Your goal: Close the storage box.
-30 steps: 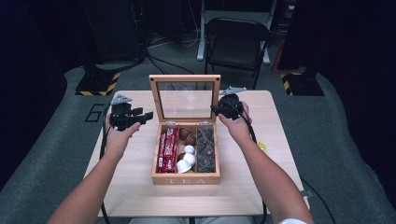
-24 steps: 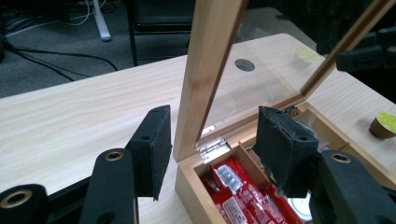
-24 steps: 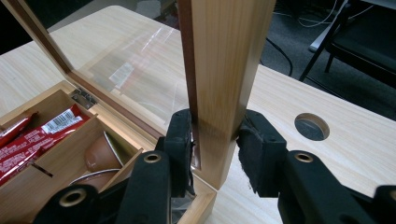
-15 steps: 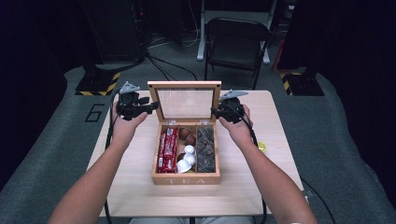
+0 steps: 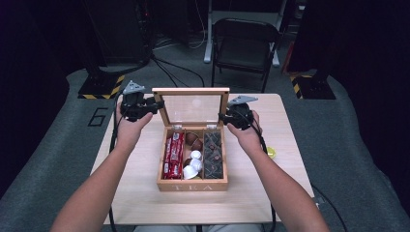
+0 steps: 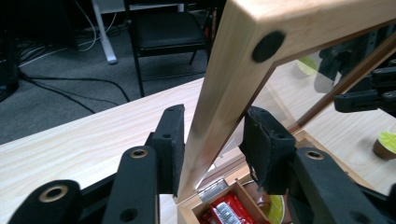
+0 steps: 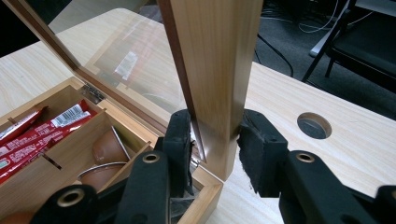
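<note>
Both hand-held grippers clamp the glass-paned wooden lid [image 5: 190, 107] by its side rails

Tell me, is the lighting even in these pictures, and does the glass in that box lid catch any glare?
High view: the table is brightly lit while the room around it falls nearly black. Right gripper view: the glass pane carries a pale sheen with a small bright reflection. Left gripper view: the lid frame is sharp, the near jaws of the left hand-held gripper slightly soft, and the pane mirrors the tabletop.

Bare-forearmed person; each black claw [image 5: 157, 104] carries brass-ringed screw holes and a grey triangular plate.
</note>
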The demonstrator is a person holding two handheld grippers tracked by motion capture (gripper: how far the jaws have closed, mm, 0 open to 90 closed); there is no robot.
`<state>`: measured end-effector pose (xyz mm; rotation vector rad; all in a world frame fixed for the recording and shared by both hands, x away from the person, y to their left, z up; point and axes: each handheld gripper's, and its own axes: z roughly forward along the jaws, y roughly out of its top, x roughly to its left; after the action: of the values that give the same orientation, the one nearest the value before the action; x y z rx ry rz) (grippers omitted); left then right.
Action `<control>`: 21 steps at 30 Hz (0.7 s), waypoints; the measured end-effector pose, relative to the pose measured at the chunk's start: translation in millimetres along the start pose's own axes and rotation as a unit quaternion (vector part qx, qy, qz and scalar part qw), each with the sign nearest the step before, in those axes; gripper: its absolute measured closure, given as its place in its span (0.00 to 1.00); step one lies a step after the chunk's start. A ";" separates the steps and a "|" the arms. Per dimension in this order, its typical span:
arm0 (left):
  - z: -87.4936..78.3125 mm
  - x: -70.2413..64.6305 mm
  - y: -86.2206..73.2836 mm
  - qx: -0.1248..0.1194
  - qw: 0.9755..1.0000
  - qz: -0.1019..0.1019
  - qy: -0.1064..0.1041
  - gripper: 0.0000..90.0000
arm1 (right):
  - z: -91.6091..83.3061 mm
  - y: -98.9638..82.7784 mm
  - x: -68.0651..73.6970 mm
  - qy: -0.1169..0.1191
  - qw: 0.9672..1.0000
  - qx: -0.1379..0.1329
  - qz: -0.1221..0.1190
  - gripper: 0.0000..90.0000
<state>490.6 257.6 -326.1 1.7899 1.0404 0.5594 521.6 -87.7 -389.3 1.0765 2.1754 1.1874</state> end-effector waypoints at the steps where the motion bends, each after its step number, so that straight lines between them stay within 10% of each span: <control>1: -0.3 -0.4 -0.4 0.000 1.000 0.002 0.001 0.68 | -0.2 -0.4 0.0 0.000 1.000 -0.001 0.000 0.72; 21: -17.0 -6.4 -17.5 0.004 1.000 0.016 -0.024 0.68 | -23.3 -5.3 6.2 0.024 0.999 -0.014 0.021 0.56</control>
<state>467.5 263.9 -333.8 1.8211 0.9858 0.5299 499.9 -96.2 -381.3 1.0986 2.1759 1.2707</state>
